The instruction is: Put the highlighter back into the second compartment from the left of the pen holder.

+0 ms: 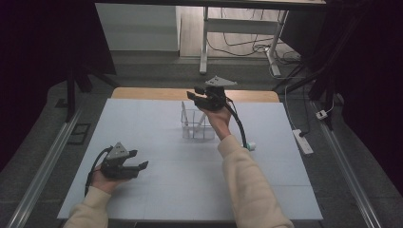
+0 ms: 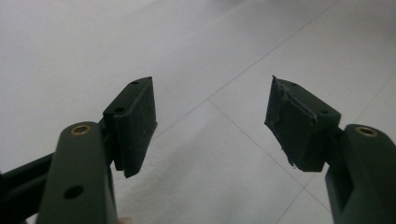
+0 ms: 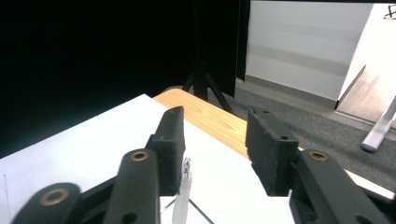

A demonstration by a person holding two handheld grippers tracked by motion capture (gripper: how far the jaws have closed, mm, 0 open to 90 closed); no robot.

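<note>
The right tool (image 1: 198, 98) hangs raised over the far middle of the white-covered table (image 1: 142, 123), directly above a clear, square-sided plastic holder (image 1: 196, 124). Its jaws stand moderately apart with nothing between them. In the right gripper view a slim white pen-like stick (image 3: 183, 196) with a small metal tip rises just beside the inner face of one jaw, apparently not clamped. That placement reads as a hover above the holder, either to take the stick or after letting it stand there.

The holder looks transparent and thin-walled, open at the top, with about 2 pale slanted sticks leaning inside; their exact number is hard to tell.

The left tool (image 1: 138, 160) rests low at the near left of the table, well apart from the holder. Its jaws are wide open and empty, with bare table surface (image 2: 224, 56) between them, which suggests it is waiting out of the way.
</note>
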